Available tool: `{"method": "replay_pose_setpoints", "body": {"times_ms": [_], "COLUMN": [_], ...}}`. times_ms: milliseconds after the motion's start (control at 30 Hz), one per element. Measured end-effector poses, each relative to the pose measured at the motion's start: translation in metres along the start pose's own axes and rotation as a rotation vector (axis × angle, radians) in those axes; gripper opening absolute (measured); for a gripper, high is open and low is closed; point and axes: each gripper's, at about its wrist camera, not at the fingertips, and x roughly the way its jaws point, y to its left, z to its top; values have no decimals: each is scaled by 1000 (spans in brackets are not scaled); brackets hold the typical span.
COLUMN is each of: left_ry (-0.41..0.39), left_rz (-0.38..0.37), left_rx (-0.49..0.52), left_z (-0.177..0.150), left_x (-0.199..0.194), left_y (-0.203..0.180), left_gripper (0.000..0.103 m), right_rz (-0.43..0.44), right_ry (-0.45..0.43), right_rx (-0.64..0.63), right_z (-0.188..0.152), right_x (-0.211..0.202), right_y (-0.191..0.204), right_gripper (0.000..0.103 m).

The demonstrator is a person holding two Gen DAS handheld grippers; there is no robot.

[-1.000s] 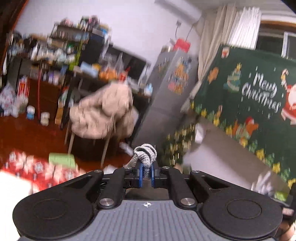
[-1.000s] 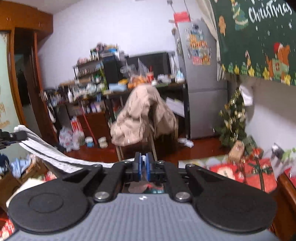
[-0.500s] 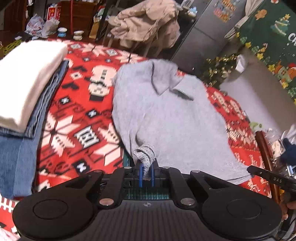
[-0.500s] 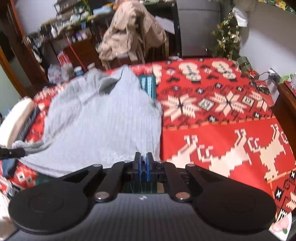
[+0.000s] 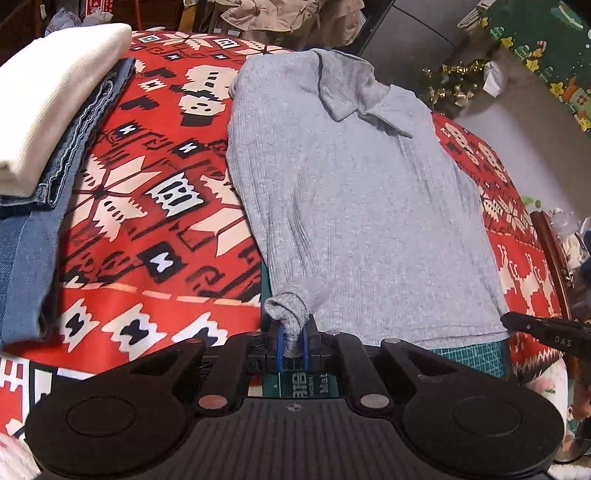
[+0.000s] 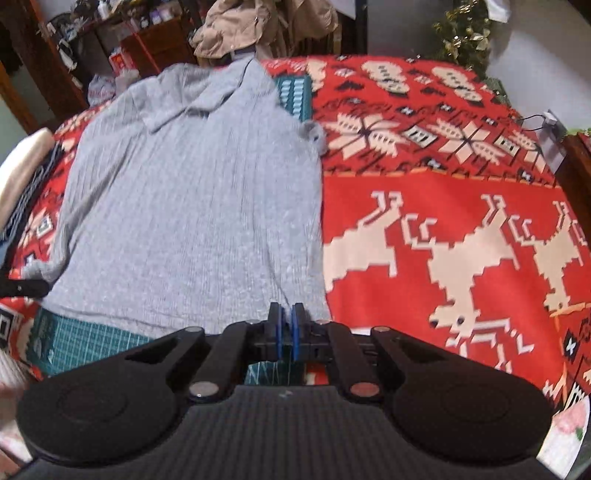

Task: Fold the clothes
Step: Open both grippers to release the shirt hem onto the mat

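One red patterned blanket (image 5: 159, 236) is spread over the work surface, and one green cutting mat (image 6: 88, 332) shows from under it at the near edge. One grey ribbed collared shirt (image 5: 354, 206) is laid flat on the blanket and mat, collar at the far end and hem nearest the cameras. One stack of two folded garments is seen at the left: a cream knit (image 5: 48, 92) lying on blue jeans (image 5: 33, 236). One beige coat (image 6: 266, 22) is draped over furniture behind.

Two grippers are counted. The left gripper (image 5: 292, 341) is pinching a bunched corner of the shirt's hem between its blue pads. The right gripper (image 6: 285, 328) is pressed nearly together at the opposite hem corner; whether cloth is caught there cannot be told.

A second ago both cameras faced the room with the shirt lifted; now both are tilted down over the blanket and the shirt has been laid out flat.
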Motion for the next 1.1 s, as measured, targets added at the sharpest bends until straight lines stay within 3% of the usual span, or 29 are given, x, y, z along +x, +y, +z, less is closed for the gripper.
{"method": "replay_pose_setpoints", "body": {"times_ms": [133, 267, 333, 467, 567, 733, 800, 867, 1000, 1100], "left_ry": [1, -32, -48, -84, -130, -203, -239, -265, -305, -309], "left_rz": [-2, 32, 37, 37, 66, 105, 110, 131, 173, 155], "left_rx": [15, 33, 26, 19, 64, 140, 215, 281, 393, 414], "left_z": [-2, -3, -4, -5, -5, -1, -1, -1, -2, 2], "left_x": [-3, -11, -17, -30, -40, -52, -56, -57, -58, -57], "left_y": [2, 1, 3, 8, 5, -2, -7, -12, -21, -22], "left_gripper": [13, 38, 39, 50, 64, 73, 78, 86, 87, 87], "right_rz": [4, 14, 4, -19, -26, -17, -15, -16, -34, -92], "right_ry": [2, -28, -44, -58, -68, -101, -115, -130, -166, -175], "right_rx": [-8, 13, 13, 13, 2, -32, -60, -88, -103, -70], "right_z": [-5, -6, -7, -11, -12, -10, -8, -5, -1, 2], "right_x": [0, -9, -14, -24, -29, -38, -40, -42, -48, -50], "right_y": [1, -4, -6, -13, -16, -14, -11, -7, -3, -4], "right_gripper": [6, 14, 27, 39, 52, 84, 92, 96, 102, 102]}}
